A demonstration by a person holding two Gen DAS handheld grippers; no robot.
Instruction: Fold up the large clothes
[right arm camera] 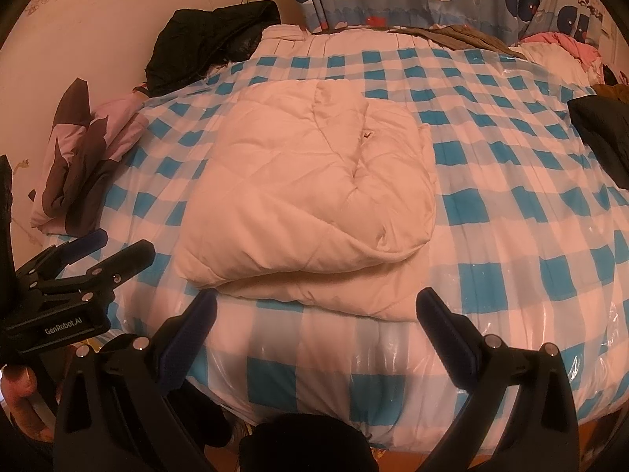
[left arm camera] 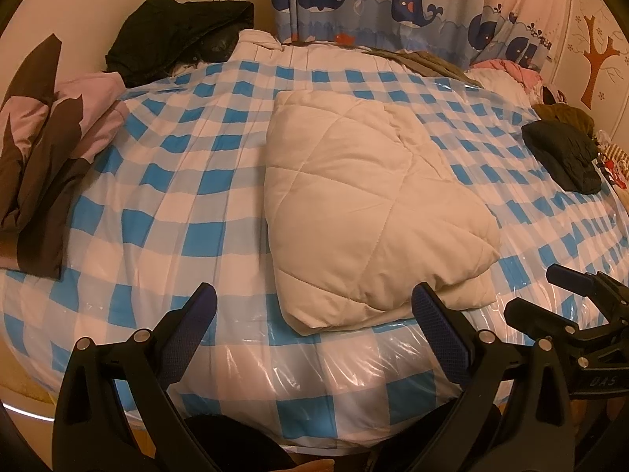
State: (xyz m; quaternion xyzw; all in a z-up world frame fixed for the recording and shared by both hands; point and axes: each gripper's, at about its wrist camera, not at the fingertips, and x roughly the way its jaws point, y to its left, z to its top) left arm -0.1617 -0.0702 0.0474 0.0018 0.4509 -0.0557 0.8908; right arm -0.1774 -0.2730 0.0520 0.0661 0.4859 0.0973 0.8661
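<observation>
quilted blanket point(left arm camera: 365, 204): matt soft cloth | checked bed cover point(left arm camera: 188, 181): cloth under glossy clear plastic film

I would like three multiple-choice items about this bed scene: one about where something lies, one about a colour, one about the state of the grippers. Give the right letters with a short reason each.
1. Where does the folded cream quilt lie?
A. in the middle of the checked cover
B. on the floor
C. on top of the black jacket

2. What colour are the squares on the checked cover?
A. red and white
B. blue and white
C. green and yellow

3. How do the left gripper and right gripper stand?
A. both shut on the quilt
B. one open, one shut
C. both open, holding nothing

Answers: 1 A, the quilt rests mid-bed, while the black jacket lies apart at the far left corner. 2 B, both views show blue and white squares. 3 C, each wrist view shows its fingers spread wide with nothing between them.
</observation>
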